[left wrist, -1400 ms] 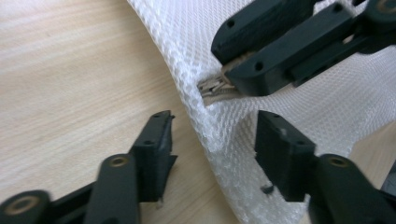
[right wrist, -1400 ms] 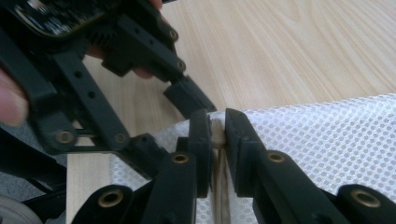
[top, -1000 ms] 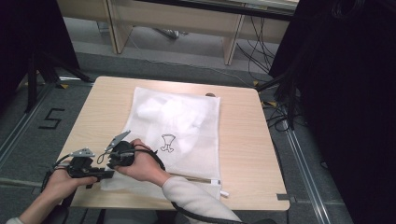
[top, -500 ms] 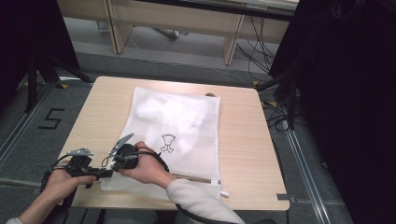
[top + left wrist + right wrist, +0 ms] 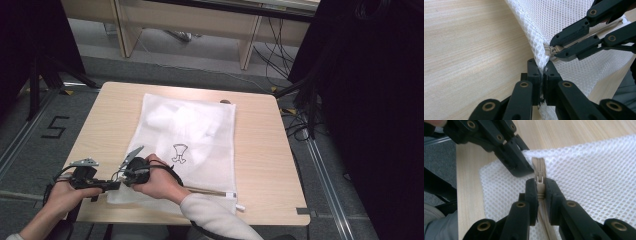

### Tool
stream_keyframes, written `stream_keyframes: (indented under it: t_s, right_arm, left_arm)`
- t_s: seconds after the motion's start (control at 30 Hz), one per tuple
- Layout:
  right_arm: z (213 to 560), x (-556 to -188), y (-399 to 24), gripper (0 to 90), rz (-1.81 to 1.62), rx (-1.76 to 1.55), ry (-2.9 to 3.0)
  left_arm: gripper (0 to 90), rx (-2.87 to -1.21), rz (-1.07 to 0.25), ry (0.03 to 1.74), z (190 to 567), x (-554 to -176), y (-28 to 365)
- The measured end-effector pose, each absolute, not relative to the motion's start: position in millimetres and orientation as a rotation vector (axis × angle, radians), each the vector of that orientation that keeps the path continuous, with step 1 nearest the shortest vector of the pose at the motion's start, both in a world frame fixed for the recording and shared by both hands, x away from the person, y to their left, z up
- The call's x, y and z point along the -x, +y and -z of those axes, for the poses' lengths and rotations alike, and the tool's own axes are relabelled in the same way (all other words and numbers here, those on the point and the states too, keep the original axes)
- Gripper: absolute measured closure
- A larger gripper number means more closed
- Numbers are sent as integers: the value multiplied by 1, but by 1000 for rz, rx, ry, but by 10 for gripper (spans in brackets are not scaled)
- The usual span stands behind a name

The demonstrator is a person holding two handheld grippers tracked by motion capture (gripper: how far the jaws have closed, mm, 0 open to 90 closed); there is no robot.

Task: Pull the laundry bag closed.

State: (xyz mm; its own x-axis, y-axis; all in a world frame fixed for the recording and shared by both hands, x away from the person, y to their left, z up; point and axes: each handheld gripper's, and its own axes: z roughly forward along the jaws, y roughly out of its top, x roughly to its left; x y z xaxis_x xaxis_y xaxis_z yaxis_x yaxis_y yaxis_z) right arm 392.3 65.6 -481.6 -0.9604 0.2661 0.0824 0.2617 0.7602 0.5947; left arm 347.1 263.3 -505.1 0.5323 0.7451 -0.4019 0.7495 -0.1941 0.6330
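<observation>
Mesh bag flat on surface. L gripper jaws pinched on bag corner, just closed; R gripper jaws clamped on zipper pull at track end. Grips set; zip travel judged undone.

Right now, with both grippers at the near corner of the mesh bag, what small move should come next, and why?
Probably draw the right gripper along the zipper, away from the left gripper. The right one is shut on the zipper pull; the left is clamped on the mesh bag beside it, which should steady the corner while the pull slides.
</observation>
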Motion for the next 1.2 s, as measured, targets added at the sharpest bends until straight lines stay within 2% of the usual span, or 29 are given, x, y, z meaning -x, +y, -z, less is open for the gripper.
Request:
stream_keyframes:
  t_s: [1.2]
  right_arm:
    - [487,-388,59,827,-896,-465,2974]
  left_arm:
    - [850,-1927,-9,1200,506,-346,263]
